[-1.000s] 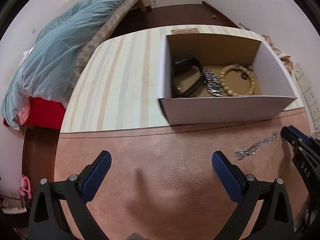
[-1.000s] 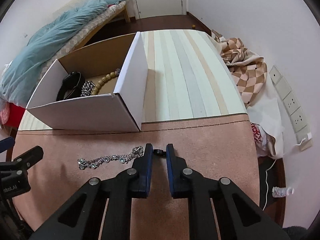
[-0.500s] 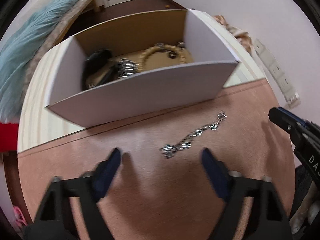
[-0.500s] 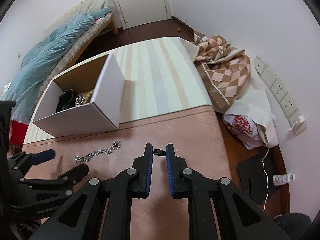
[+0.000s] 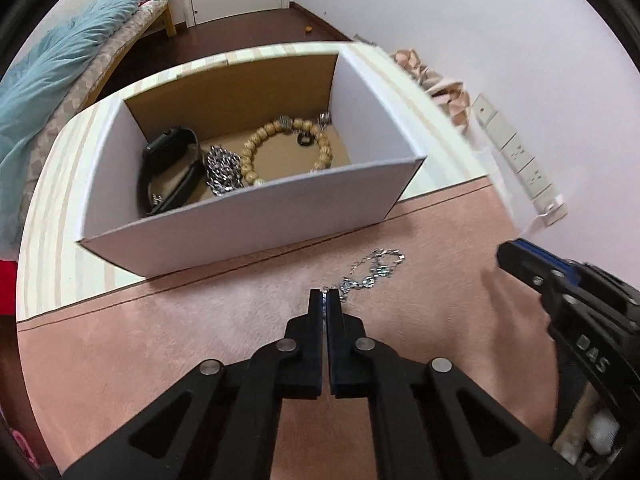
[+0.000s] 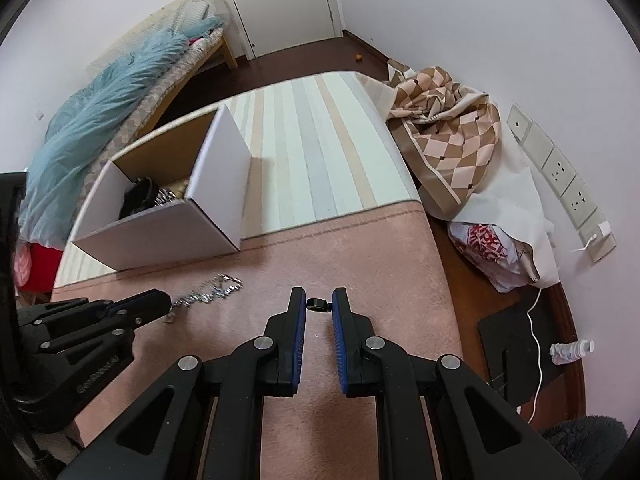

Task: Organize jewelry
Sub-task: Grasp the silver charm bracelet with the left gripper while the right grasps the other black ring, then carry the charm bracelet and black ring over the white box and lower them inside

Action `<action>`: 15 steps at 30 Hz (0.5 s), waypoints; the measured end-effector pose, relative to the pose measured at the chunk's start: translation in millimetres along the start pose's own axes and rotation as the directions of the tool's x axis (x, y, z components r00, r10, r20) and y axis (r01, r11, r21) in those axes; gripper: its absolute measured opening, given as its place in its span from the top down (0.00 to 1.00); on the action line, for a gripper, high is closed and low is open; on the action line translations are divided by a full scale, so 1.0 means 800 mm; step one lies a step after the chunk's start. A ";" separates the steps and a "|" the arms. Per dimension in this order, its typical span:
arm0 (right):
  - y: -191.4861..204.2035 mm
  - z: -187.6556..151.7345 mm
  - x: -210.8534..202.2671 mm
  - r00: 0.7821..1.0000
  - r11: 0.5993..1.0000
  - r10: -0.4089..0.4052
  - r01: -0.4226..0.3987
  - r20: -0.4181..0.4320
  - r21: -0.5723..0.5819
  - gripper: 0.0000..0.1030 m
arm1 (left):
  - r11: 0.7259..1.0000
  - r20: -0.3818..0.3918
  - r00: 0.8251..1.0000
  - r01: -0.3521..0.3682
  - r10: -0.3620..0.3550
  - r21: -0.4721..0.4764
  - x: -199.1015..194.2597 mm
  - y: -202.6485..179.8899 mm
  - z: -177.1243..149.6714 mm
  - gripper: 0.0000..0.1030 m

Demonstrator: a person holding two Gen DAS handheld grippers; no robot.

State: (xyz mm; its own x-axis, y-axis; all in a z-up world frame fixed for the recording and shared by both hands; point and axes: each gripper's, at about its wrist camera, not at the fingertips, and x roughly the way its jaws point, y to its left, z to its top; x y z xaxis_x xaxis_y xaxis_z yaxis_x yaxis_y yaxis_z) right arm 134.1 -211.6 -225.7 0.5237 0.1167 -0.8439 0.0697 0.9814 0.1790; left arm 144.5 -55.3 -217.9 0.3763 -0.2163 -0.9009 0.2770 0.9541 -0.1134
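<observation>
A silver chain (image 5: 372,270) lies on the pink mat, in front of the white cardboard box (image 5: 240,216). My left gripper (image 5: 325,294) is shut on the chain's near end, low on the mat. The box holds a black watch (image 5: 170,160), a silver bracelet (image 5: 222,168), a wooden bead bracelet (image 5: 288,148) and a small dark ring (image 5: 305,140). My right gripper (image 6: 319,303) is shut on a small black ring (image 6: 319,304), held above the mat right of the chain (image 6: 208,292). The left gripper also shows in the right wrist view (image 6: 160,302).
The box (image 6: 160,228) stands on a striped table top (image 6: 320,152) behind the pink mat (image 6: 360,248). A checked cloth (image 6: 448,140) and a bag (image 6: 492,248) lie off the table's right edge. A bed with a blue quilt (image 6: 100,120) is at the left.
My left gripper has closed from wide open onto the chain's end and moved up to it. The right gripper has lifted and drawn back, still holding the ring.
</observation>
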 end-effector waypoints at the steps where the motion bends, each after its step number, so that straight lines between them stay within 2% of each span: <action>1: 0.001 0.002 -0.004 1.000 1.000 0.007 -0.007 0.006 -0.002 0.86 | 1.000 0.010 1.000 0.007 -0.007 0.000 -0.008 0.002 0.000 1.00; 9: 0.021 0.021 -0.042 0.995 0.997 0.078 -0.078 0.063 -0.007 0.86 | 0.999 0.082 0.996 0.036 -0.038 0.020 -0.076 0.023 0.000 1.00; 13: 0.025 0.024 -0.045 0.994 0.997 0.076 -0.076 0.072 -0.002 0.86 | 0.997 0.040 0.996 0.077 -0.078 0.013 -0.062 0.028 0.005 0.94; 14: 0.025 0.024 -0.045 0.995 0.997 0.074 -0.074 0.068 -0.001 0.87 | 0.997 0.006 0.997 0.074 -0.074 0.011 -0.051 0.027 0.006 0.85; 15: 0.025 0.024 -0.044 0.995 0.997 0.073 -0.073 0.066 0.003 0.87 | 0.998 -0.018 0.998 0.067 -0.067 0.007 -0.040 0.026 0.006 0.67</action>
State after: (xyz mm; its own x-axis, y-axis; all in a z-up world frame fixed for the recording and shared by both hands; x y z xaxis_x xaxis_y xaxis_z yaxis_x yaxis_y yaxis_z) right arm 133.1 -199.3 -182.8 0.5821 0.1777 -0.7935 0.0334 0.9698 0.2417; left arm 142.1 -29.6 -189.5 0.3413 -0.2763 -0.8984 0.3079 0.9359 -0.1709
